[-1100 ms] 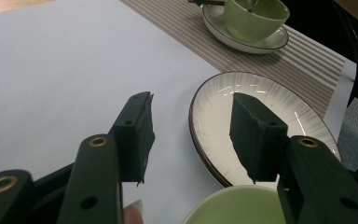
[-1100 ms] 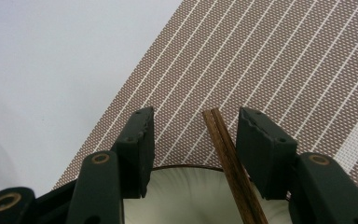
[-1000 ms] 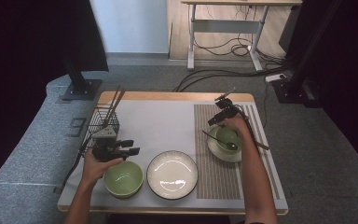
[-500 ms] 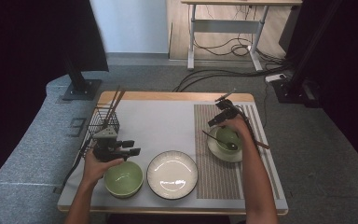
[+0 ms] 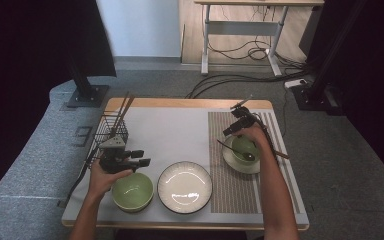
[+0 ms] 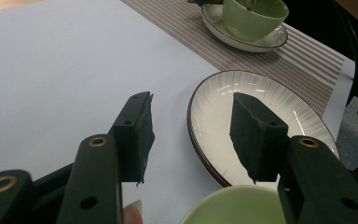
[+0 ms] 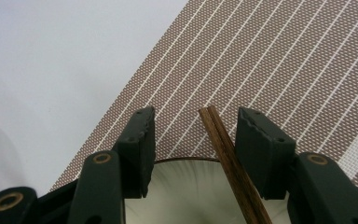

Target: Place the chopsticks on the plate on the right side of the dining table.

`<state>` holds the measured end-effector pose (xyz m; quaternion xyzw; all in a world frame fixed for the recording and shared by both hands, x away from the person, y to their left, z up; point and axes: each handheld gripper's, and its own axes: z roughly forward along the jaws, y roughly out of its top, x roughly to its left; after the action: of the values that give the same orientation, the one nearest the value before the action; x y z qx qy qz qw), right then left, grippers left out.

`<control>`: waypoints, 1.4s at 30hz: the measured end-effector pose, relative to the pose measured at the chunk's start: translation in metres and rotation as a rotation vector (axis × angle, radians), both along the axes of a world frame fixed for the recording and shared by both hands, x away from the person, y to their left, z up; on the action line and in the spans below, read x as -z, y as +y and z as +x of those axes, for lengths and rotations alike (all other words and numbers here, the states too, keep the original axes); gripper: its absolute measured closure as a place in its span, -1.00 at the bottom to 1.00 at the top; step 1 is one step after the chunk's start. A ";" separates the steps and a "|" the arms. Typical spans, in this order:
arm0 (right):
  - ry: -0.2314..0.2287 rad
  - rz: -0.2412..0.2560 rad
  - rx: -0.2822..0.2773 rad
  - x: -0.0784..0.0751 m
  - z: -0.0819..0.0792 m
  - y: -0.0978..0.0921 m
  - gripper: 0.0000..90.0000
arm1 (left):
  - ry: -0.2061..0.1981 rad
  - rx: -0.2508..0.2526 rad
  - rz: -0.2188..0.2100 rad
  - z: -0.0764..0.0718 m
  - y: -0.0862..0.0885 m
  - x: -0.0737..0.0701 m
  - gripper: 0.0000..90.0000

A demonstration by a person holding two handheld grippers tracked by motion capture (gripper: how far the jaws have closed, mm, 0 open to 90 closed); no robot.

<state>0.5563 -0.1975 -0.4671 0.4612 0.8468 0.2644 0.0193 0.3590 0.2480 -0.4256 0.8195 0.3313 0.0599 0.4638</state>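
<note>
My right gripper [image 5: 231,129] [image 7: 193,126] hovers open over the striped mat at the left rim of a white saucer [image 5: 230,159]. That saucer carries a small green bowl [image 5: 244,149]. A pair of brown chopsticks [image 7: 223,149] lies between the jaws, close to the right one and not clamped. My left gripper [image 5: 141,157] [image 6: 191,112] stands open with nothing in it, just above the far rim of a larger green bowl [image 5: 132,191] [image 6: 233,207]. Beyond its jaws lies a ribbed white plate [image 5: 185,186] [image 6: 214,107].
A black wire basket [image 5: 111,132] holding upright chopsticks stands at the table's left edge behind my left hand. A brown striped placemat [image 5: 230,190] covers the right part; a pale sheet [image 5: 175,135] covers the middle. Cables and a desk frame are on the floor beyond.
My right gripper has shifted slightly toward the saucer's left rim. The left gripper and the dishes have not moved.
</note>
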 end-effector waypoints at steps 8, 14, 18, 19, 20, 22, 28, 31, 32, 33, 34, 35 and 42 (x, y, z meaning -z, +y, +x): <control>0.010 -0.006 -0.014 -0.002 0.000 0.002 0.08 | -0.001 0.001 -0.001 0.000 0.000 0.000 0.09; 0.011 -0.009 -0.031 -0.002 -0.001 0.006 0.08 | -0.002 0.000 -0.003 0.000 0.001 -0.001 0.09; 0.013 -0.009 -0.037 -0.002 -0.001 0.007 0.08 | -0.002 0.000 -0.004 0.000 0.001 -0.001 0.09; 0.012 -0.010 -0.039 -0.002 -0.001 0.007 0.08 | -0.002 0.000 -0.004 0.000 0.001 -0.001 0.09; 0.009 -0.011 -0.045 -0.002 0.000 0.007 0.08 | -0.002 0.000 -0.004 0.000 0.001 -0.001 0.09; 0.010 -0.010 -0.044 -0.003 0.000 0.007 0.08 | -0.002 0.000 -0.004 0.000 0.001 -0.001 0.09; 0.019 -0.008 -0.052 -0.004 -0.001 0.009 0.08 | -0.002 0.000 -0.005 0.000 0.001 -0.001 0.09; 0.018 -0.008 -0.054 -0.004 -0.002 0.010 0.09 | -0.002 0.000 -0.005 0.000 0.001 -0.001 0.09; 0.018 -0.007 -0.054 -0.004 -0.002 0.010 0.09 | -0.002 0.000 -0.006 0.000 0.001 -0.001 0.09; 0.018 -0.007 -0.055 -0.004 -0.002 0.010 0.09 | -0.003 0.000 -0.006 0.000 0.001 -0.001 0.09; 0.018 -0.007 -0.055 -0.004 -0.002 0.010 0.09 | -0.003 -0.001 -0.006 0.000 0.001 -0.001 0.09; 0.018 -0.007 -0.055 -0.004 -0.002 0.010 0.09 | -0.002 0.000 -0.006 0.000 0.001 -0.001 0.09; 0.018 -0.006 -0.053 -0.004 -0.002 0.009 0.09 | -0.001 0.000 -0.005 0.000 0.001 -0.001 0.09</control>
<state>0.5546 -0.1882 -0.4630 0.4408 0.8597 0.2580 0.0059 0.3591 0.2486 -0.4249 0.8183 0.3313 0.0596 0.4659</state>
